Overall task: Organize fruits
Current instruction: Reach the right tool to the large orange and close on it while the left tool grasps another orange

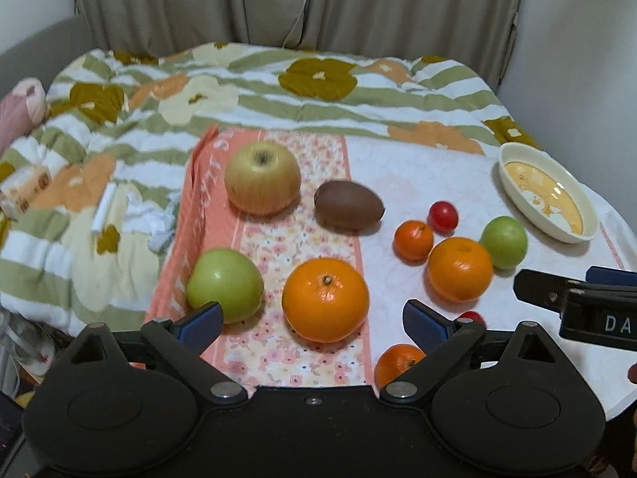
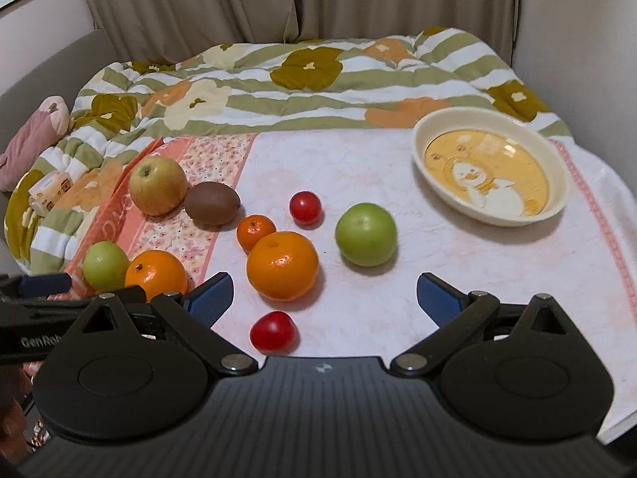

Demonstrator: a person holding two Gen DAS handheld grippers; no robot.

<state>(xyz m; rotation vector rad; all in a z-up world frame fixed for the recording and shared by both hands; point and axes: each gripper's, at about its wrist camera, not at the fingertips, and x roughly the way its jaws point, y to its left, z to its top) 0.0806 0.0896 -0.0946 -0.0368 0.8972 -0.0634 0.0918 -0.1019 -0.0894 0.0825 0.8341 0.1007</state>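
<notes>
Fruits lie on a cloth-covered table. A yellow apple (image 1: 262, 177) (image 2: 158, 185), a kiwi (image 1: 349, 207) (image 2: 212, 204), a green apple (image 1: 225, 285) (image 2: 104, 265) and a large orange (image 1: 325, 299) (image 2: 156, 275) sit on the left. A middle orange (image 1: 460, 269) (image 2: 282, 266), a small mandarin (image 1: 413, 239) (image 2: 256, 232), a second green apple (image 1: 503, 242) (image 2: 366, 234) and red tomatoes (image 1: 442, 217) (image 2: 305, 207) (image 2: 273, 331) sit toward the right. A cream bowl (image 1: 513, 155) (image 2: 434, 193) is empty. My left gripper (image 1: 312, 324) is open around the large orange's near side. My right gripper (image 2: 324, 298) is open and empty.
A floral quilt (image 1: 278, 87) covers the bed behind the table. A tissue pack (image 1: 26, 187) and a pink cushion (image 2: 36, 135) lie at the left. Another mandarin (image 1: 396, 362) sits by my left gripper's right finger. Curtains hang at the back.
</notes>
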